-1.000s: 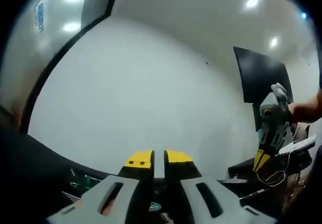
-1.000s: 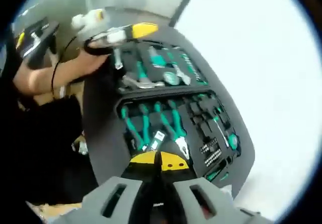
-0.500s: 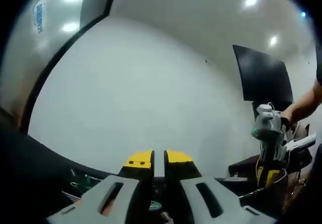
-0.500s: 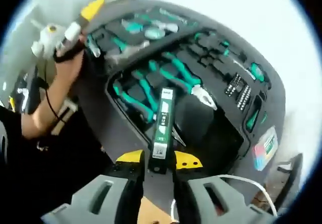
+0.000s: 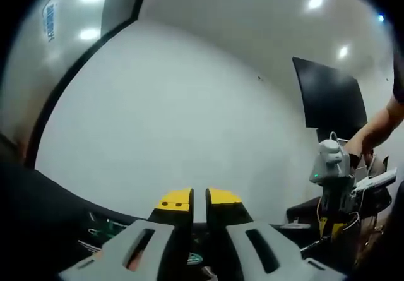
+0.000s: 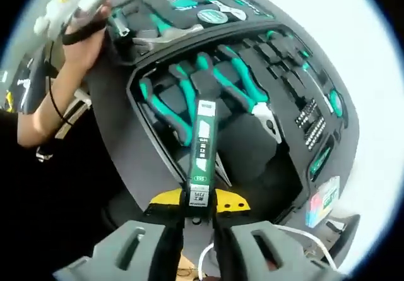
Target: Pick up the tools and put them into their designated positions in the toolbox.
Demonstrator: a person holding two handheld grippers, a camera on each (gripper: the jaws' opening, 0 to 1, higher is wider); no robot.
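The right gripper had its jaws pinched on a slim green-and-black tool, held above the open toolbox and its teal-handled pliers. The left gripper had its jaws pressed together, facing a white wall.

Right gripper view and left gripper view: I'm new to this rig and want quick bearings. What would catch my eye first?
In the right gripper view, the right gripper is shut on a long green-and-black tool, held over the open toolbox, whose dark foam holds teal-handled pliers. At upper left, a hand holds the other gripper by the toolbox's edge. In the left gripper view, the left gripper, jaws shut on nothing visible, faces a plain white wall.
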